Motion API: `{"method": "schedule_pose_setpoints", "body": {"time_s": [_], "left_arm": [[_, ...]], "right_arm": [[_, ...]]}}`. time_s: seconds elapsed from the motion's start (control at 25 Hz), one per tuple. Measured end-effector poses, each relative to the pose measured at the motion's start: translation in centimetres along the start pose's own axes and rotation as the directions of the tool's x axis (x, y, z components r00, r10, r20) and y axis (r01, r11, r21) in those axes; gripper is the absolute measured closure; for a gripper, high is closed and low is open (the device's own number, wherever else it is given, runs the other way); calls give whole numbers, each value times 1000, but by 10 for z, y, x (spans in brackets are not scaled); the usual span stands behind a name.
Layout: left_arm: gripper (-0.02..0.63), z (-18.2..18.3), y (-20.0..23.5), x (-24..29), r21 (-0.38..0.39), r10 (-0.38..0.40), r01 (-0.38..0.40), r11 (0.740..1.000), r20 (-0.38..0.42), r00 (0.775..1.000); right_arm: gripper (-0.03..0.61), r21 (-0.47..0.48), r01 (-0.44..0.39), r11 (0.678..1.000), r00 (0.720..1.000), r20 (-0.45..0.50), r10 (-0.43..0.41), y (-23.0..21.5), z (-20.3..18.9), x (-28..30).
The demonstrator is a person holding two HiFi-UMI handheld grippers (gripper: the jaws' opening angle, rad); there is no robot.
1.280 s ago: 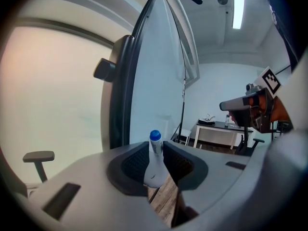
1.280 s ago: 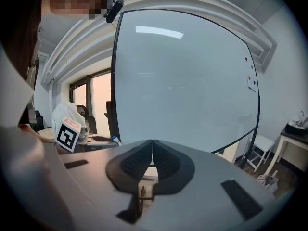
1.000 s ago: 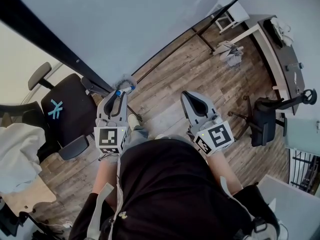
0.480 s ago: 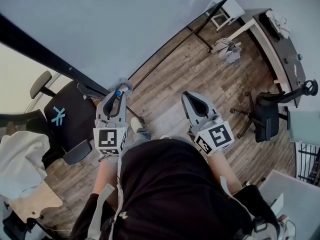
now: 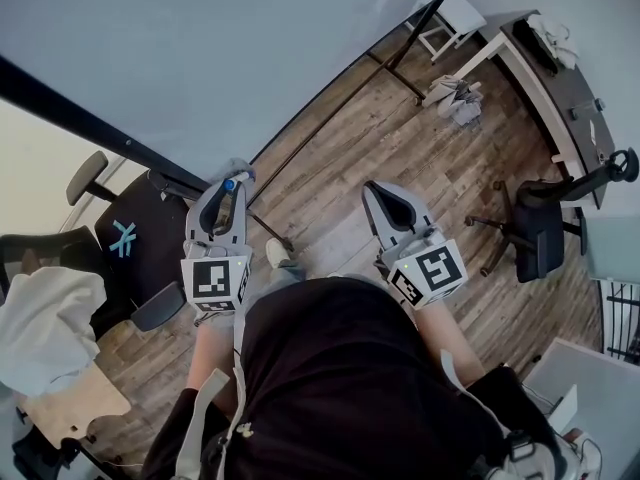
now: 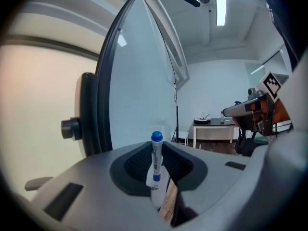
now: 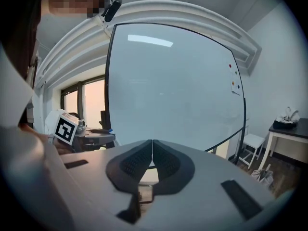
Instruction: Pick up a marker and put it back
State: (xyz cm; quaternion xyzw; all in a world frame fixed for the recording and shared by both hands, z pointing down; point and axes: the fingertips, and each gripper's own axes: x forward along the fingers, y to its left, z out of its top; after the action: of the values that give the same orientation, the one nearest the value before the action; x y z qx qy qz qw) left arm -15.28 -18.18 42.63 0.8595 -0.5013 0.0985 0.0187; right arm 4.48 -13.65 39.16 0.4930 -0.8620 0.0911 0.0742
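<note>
Marker [image 6: 155,170] clamped in left gripper [image 6: 156,152], print unreadable

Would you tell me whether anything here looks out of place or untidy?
A pale bundle lies loose on the wooden floor near the desk, and a white cloth is heaped by the chairs at left. Nothing looks spilled or broken.

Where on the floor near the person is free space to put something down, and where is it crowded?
Free: the wooden floor between the whiteboard and the desk, ahead of the right tongs. Crowded: the left side, with a black chair and a white cloth beside the left tongs, which hold a marker.
</note>
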Motion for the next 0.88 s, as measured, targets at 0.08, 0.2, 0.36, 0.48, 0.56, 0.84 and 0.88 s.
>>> {"method": "schedule_pose_setpoints", "body": {"time_s": [0.08, 0.2, 0.36, 0.48, 0.56, 0.84, 0.88], "left_arm": [[540, 7, -2, -1, 12, 9, -10, 1000, 5, 1000], [540, 17, -6, -2, 28, 20, -21, 999, 14, 1000], [540, 33, -12, -2, 53, 26, -28, 998, 30, 999], [540, 44, -18, 0, 72, 18, -21, 997, 44, 999], [540, 51, -23, 2, 80, 10, -14, 997, 51, 999], [540, 60, -45, 12, 102, -75, 68, 992, 72, 995], [540, 61, -50, 16, 105, -90, 83, 991, 72, 993]], "right_arm": [[563, 2, -1, 1000, 1000, 3, 1, -3, 1, -4], [563, 5, -4, 1000, 1000, 8, 4, -6, 2, -9], [563, 12, -5, 1000, 1000, 16, 5, -11, 4, -15], [563, 16, -1, 1000, 1000, 24, 1, -15, 5, -20], [563, 20, 5, 1000, 1000, 27, -6, -18, 5, -23], [563, 30, 71, 997, 996, 51, -73, -27, 7, -41], [563, 33, 84, 996, 995, 54, -86, -31, 8, -45]]}}
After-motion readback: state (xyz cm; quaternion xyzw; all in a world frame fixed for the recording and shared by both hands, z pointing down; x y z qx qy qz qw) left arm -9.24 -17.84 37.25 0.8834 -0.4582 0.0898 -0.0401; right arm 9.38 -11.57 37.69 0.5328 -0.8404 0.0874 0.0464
